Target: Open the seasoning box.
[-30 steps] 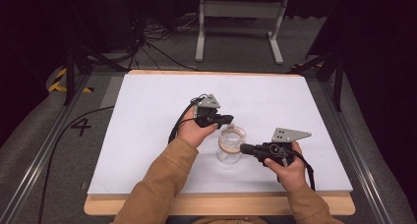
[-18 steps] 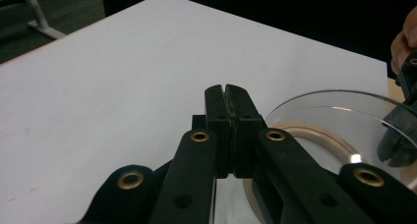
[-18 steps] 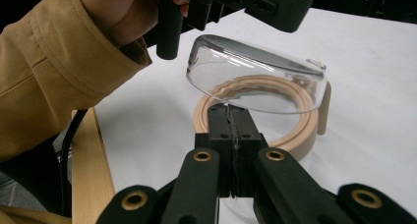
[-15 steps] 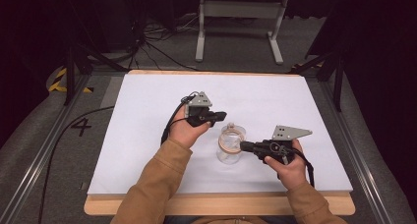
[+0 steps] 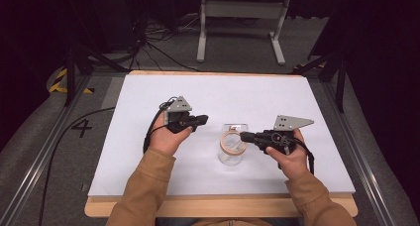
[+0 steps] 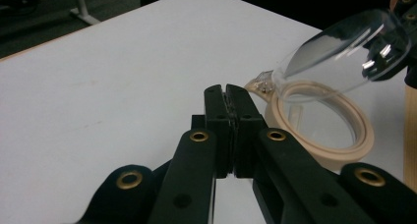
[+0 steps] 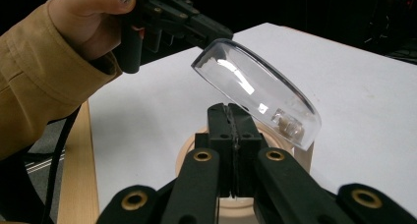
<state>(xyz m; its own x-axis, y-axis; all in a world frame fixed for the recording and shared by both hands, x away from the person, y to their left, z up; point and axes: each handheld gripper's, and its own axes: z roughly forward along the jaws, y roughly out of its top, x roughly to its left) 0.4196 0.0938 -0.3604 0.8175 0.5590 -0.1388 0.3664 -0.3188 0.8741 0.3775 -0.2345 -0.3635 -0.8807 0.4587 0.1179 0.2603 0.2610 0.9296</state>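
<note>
jar with hinged clear lid open on white surface, right claw at its rim, left claw off to the side.

the jar (image 5: pixel 232 149) stood near the middle of the white surface (image 5: pixel 148 176), a tan ring around its mouth, its clear lid (image 7: pixel 255 92) tilted up on its hinge. right claw (image 5: pixel 243 136) had jaws pressed together, tip at the jar's rim under the raised lid; could not tell if it pinched the rim. left claw (image 5: pixel 204 119) was pressed together with nothing in it, held above the surface just left of the jar, apart from it. tan sleeves came in from the bottom.
</note>
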